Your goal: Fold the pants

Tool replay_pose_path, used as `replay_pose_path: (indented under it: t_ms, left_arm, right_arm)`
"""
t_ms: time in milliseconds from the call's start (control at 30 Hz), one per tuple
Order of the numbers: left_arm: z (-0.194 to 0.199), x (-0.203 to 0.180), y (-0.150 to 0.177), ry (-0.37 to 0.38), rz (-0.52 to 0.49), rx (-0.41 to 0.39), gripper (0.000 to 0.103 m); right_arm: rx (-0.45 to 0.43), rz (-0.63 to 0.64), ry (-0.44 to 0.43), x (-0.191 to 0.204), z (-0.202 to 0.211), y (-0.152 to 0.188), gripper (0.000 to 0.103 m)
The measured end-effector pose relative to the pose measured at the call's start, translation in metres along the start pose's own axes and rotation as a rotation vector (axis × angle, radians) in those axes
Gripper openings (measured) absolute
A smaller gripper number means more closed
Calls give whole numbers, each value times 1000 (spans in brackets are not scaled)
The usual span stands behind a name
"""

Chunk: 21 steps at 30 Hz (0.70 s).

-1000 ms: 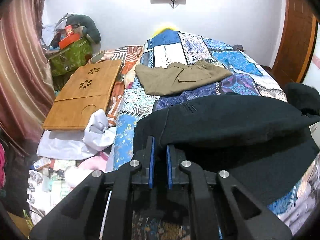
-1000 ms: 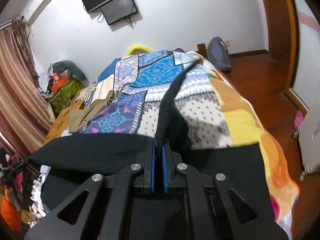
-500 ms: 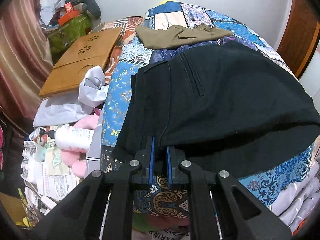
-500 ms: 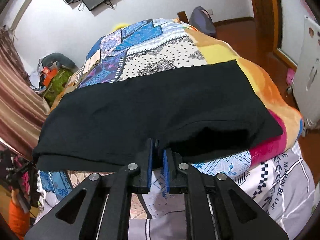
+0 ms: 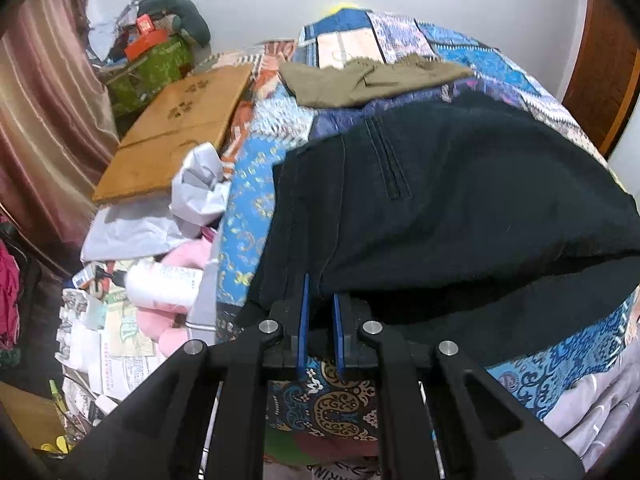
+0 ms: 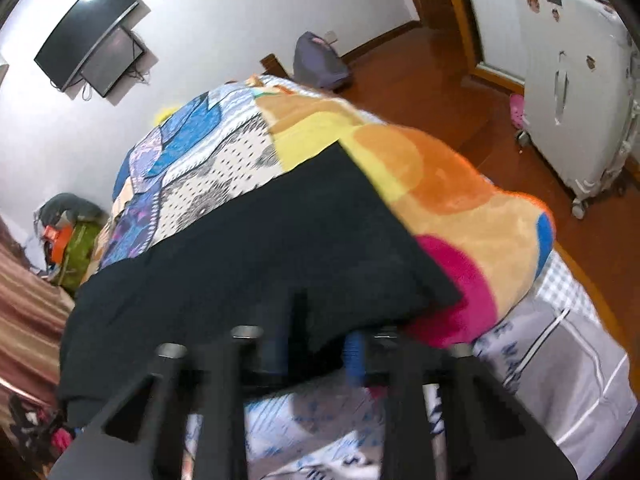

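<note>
Pants [image 5: 460, 208] black, lying crosswise on the near end of the bed [image 5: 256, 208], one end reaching onto the orange blanket [image 6: 460, 184]. They're doubled. The upper layer, with the pocket welt [image 5: 390, 160] facing up, sits over a lower layer that sticks out toward you along the near edge, so the edges don't line up yet. Your left gripper [image 5: 320, 320] is at the near left corner, pads almost together, with the cloth edge pinched between their tips. Read that as a grip on the pants. Your right gripper [image 6: 316, 344] is at the near right corner, and its picture is smeared. A thick fold of pants sits between the pads, which look further apart than the left ones. Those jaws have just been closing, so take them as clamped on that fold, though the blur keeps pad contact from being certain. Progress, judged: first fold made and laid down, roughly halfway. The bundle looks long and loose, sagging off the bed edge under your grippers. Still to do, most likely: square up the two layers, then bring one end over the other for a compact stack, and smooth it. An olive garment [image 5: 372, 82] lies folded further up the bed, apart from the black pair; whether it belongs to the job you can't tell from here.
</note>
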<state>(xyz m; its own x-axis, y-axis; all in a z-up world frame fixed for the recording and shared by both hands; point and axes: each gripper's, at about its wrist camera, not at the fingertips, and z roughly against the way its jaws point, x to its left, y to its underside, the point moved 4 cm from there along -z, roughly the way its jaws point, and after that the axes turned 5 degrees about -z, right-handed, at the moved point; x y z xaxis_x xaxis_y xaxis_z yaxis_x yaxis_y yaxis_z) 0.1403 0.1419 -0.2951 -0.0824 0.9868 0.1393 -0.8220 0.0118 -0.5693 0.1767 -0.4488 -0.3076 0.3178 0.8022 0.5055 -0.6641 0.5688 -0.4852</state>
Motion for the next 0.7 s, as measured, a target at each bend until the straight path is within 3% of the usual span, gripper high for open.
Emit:
replay_pose_path:
  t_ms: [133,300,500,700]
  left_arm:
    - [20,3,-10,-22,-9,-50,10]
    - [26,5,-8,-3,-6,-44,10]
    - [9,2,16,34,23,16,10]
    - [5,-2,25,50,4,23,10]
  right_arm:
    - [-41,59,3,9,7,-6,5]
    - [-101,129,29,11,20,-14,4]
    - [-61,174,79,4,5,-11,4]
    - [-23,198,111,-1,-4,-7,4]
